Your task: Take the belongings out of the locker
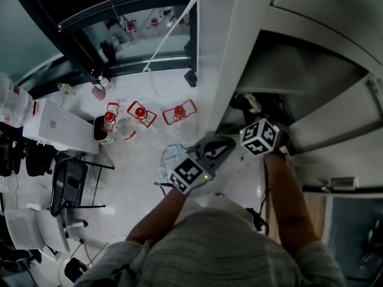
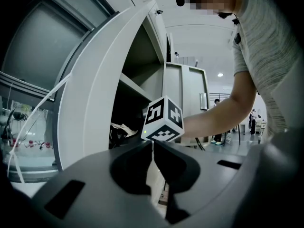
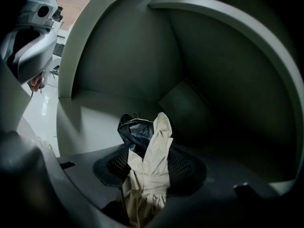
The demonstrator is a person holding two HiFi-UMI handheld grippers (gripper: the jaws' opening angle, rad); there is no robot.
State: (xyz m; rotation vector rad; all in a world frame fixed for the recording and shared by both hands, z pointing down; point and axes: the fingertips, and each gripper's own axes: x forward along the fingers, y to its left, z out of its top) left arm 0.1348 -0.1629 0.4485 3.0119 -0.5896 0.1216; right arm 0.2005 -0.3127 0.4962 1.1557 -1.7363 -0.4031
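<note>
The grey locker (image 1: 239, 46) stands open at the right of the head view. My right gripper (image 3: 149, 144) reaches into its compartment (image 3: 142, 56), pointing somewhat downward. Its jaws are shut on a cream cloth (image 3: 153, 167) that bunches up between them. A dark, shiny bag-like item (image 3: 134, 131) sits right behind the cloth, touching it. My left gripper (image 2: 153, 145) is held level outside the locker beside the open door (image 2: 102, 84), with its jaws shut and nothing between them. The right gripper's marker cube (image 2: 164, 120) shows just ahead of it.
On the pale floor left of the locker lie red-framed items (image 1: 142, 113), a crumpled clear bag (image 1: 170, 160), a white box (image 1: 57, 124) and a black chair (image 1: 69, 184). A dark-framed glass partition (image 1: 131, 11) runs along the far side.
</note>
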